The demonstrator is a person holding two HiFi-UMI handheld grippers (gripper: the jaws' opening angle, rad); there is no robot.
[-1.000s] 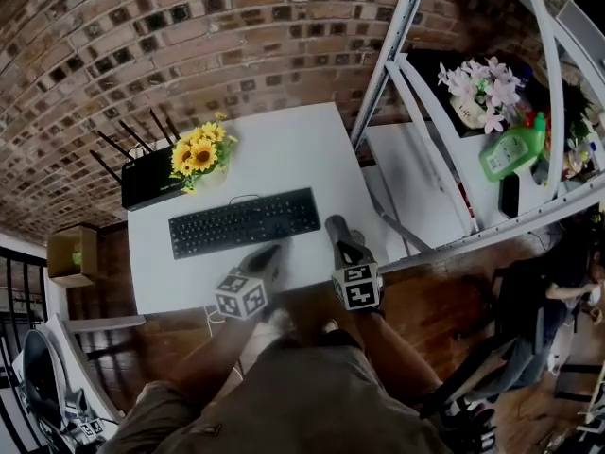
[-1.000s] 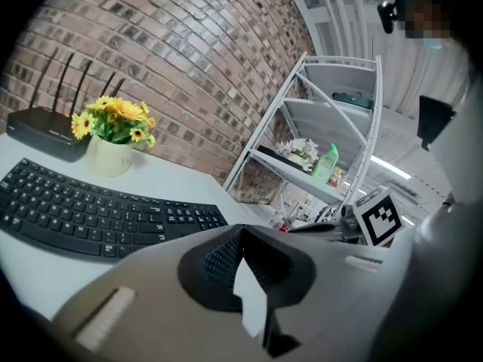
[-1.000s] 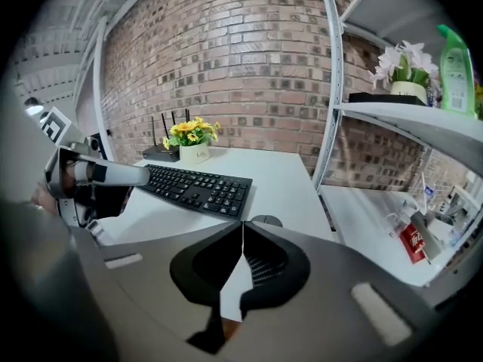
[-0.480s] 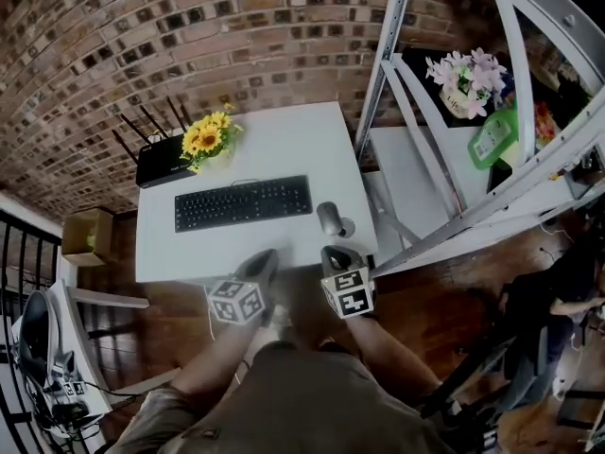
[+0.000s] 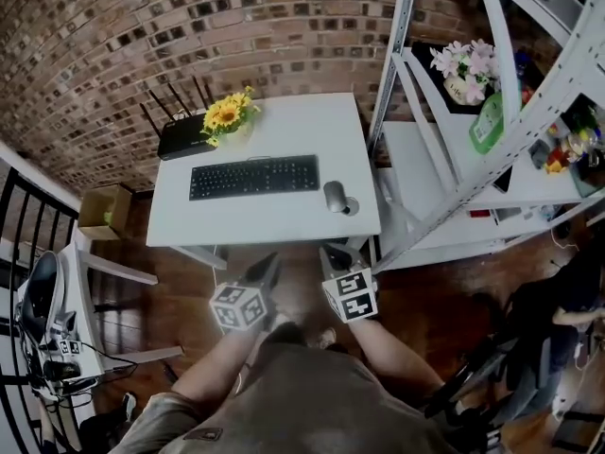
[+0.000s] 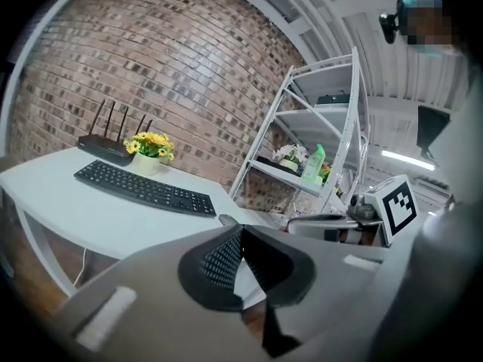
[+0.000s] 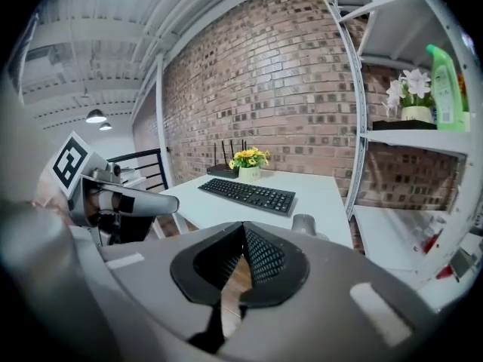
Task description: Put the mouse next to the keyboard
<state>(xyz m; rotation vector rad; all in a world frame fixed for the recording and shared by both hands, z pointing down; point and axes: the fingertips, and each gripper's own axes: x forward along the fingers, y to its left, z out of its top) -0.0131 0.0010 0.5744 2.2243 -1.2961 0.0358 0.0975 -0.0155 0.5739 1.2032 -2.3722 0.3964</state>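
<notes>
1. Right gripper view shows the right gripper (image 7: 243, 231) with its jaws pressed together at the tips. Nothing is between them.
2. In the left gripper view, the left gripper (image 6: 239, 234) is closed tip to tip in the same way and is empty.
3. From the head view, the left gripper (image 5: 268, 261) and right gripper (image 5: 330, 253) are side by side over the wooden floor (image 5: 284, 263). Both are short of the near edge of the white table (image 5: 274, 223) and touch nothing on it.
4. The mouse (image 5: 335, 196) lies on the table just beside the right end of the keyboard (image 5: 253, 176), apart from both grippers. It also shows past the closed jaws in the right gripper view (image 7: 304, 224).
5. The black keyboard lies lengthways across the middle of the table. Behind it, toward the brick wall (image 5: 189, 26), stand a pot of yellow flowers (image 5: 230, 113) and a black router (image 5: 184, 136) with upright antennas.
6. To the right of the table, a white shelf rack (image 5: 408, 83) holds a green bottle (image 5: 489, 121) and a pot of pale flowers (image 5: 463, 69). A cardboard box (image 5: 104, 212) sits on the floor to the table's left.
</notes>
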